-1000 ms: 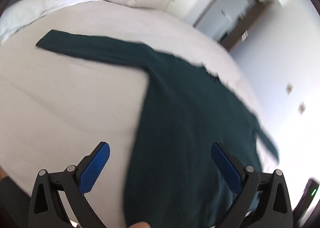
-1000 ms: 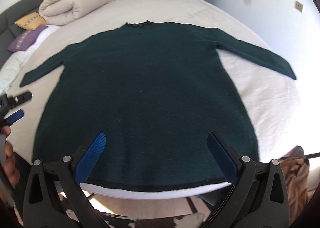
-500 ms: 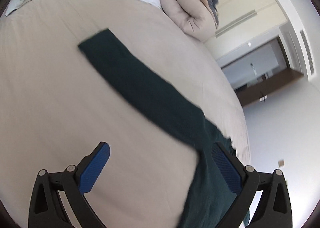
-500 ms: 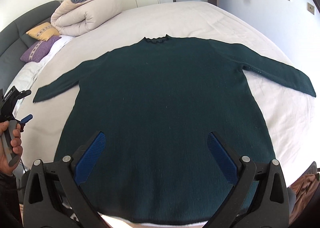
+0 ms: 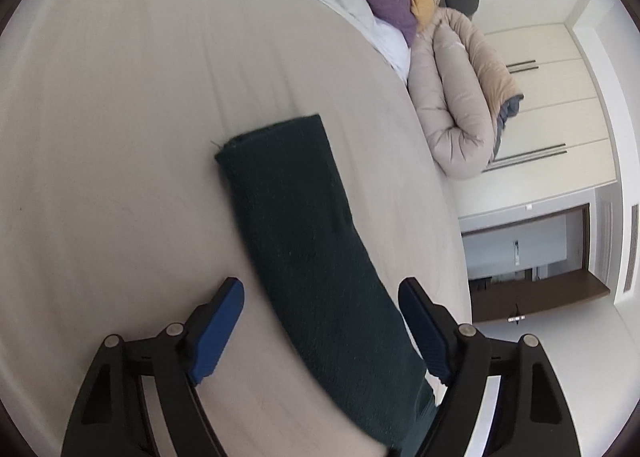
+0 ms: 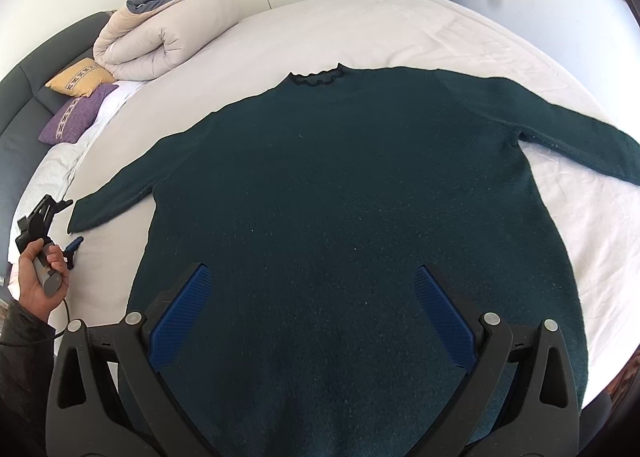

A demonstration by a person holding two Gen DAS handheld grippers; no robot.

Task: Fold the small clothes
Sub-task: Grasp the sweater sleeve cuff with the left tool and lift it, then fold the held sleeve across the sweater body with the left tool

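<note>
Dark green knit sweater (image 6: 352, 217) lies flat, spread out on the white bed sheet (image 6: 400, 25), collar away from the right camera, both sleeves out to the sides. Left gripper (image 5: 322, 323) is at the end of the left sleeve (image 5: 288, 209): blue pads either side of it, jaws closing, sleeve runs between them, pads not pressing on it yet. Person's hand (image 6: 38, 277) holds that tool at the sheet's left edge. Right gripper (image 6: 316, 317) hangs over the sweater's lower body, jaws wide apart, nothing clamped. Rolled beige duvet (image 6: 160, 37), yellow cushion (image 6: 80, 79) and purple cushion (image 6: 74, 117) sit by the dark headboard (image 6: 36, 69).
</note>
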